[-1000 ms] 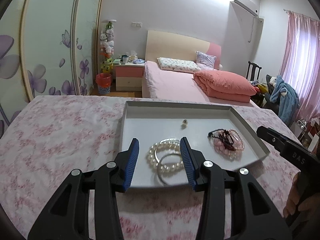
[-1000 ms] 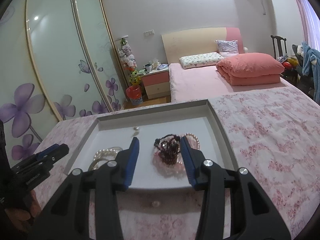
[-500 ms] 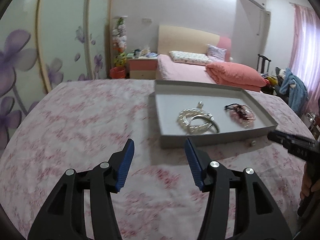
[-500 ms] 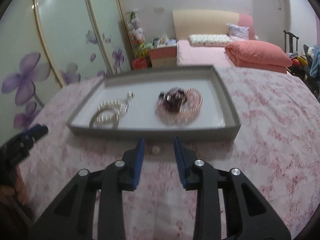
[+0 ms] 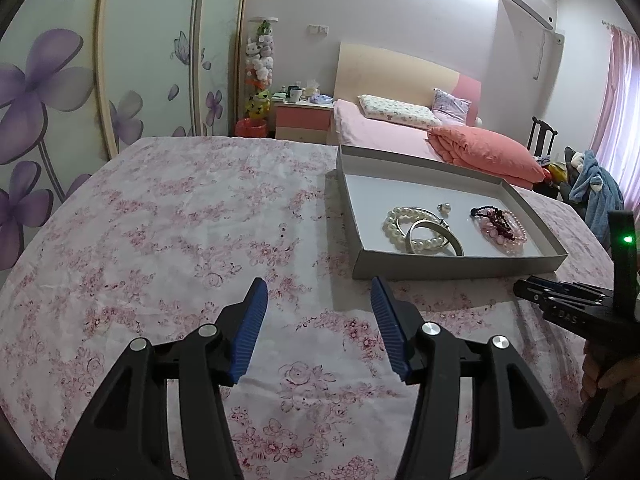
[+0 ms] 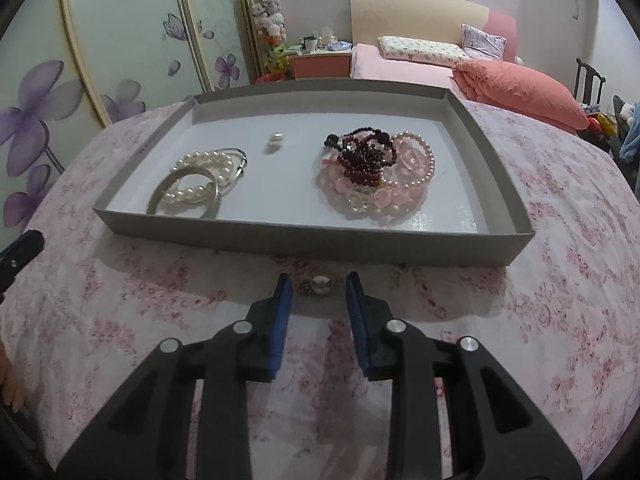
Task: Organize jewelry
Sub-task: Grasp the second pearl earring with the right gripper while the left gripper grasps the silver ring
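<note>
A loose pearl (image 6: pixel 321 284) is lying on the floral cloth (image 6: pixel 560 280) at lower centre of the right view, just below the tray (image 6: pixel 320 240) wall; it looks small, hard, round and likely to roll or slip, so pinching across its middle seems best. The right gripper (image 6: pixel 316 294) is closing with the pearl between its jaws, pads not yet touching. The left gripper (image 5: pixel 316 304), lower centre of its view, is hanging open and empty.
</note>
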### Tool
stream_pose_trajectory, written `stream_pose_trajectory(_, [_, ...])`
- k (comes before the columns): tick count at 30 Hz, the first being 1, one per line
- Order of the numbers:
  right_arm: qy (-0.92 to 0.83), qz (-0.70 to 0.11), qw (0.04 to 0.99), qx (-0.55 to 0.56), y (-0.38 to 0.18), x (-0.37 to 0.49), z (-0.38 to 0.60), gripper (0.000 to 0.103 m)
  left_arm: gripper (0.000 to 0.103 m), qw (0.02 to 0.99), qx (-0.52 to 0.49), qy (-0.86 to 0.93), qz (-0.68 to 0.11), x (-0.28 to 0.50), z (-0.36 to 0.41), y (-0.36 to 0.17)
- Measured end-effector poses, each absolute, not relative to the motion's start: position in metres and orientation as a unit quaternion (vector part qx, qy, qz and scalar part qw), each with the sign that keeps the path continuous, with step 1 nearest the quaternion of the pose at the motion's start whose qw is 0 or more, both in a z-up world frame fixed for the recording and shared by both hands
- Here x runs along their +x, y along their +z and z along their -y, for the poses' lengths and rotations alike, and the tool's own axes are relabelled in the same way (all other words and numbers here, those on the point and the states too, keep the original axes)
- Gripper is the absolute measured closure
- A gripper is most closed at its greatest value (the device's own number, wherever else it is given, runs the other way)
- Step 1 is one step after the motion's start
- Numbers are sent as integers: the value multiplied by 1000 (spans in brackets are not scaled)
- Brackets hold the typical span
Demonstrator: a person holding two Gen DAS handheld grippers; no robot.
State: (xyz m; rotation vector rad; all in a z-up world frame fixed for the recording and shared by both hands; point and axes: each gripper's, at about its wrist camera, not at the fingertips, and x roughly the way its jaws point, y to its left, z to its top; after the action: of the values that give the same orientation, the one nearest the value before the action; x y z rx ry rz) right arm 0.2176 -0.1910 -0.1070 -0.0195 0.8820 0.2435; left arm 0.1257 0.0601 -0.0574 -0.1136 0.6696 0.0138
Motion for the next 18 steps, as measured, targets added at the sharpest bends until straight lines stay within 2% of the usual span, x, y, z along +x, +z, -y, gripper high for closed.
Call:
stream_pose_trajectory(3, [116, -426, 897, -12, -107, 219, 192, 86, 48, 942, -56, 6, -330, 126, -61, -58])
stream_pose_trajectory(18, [70, -429, 900, -22, -107, 203, 230, 87, 48, 938, -52, -44, -339, 120, -31, -56])
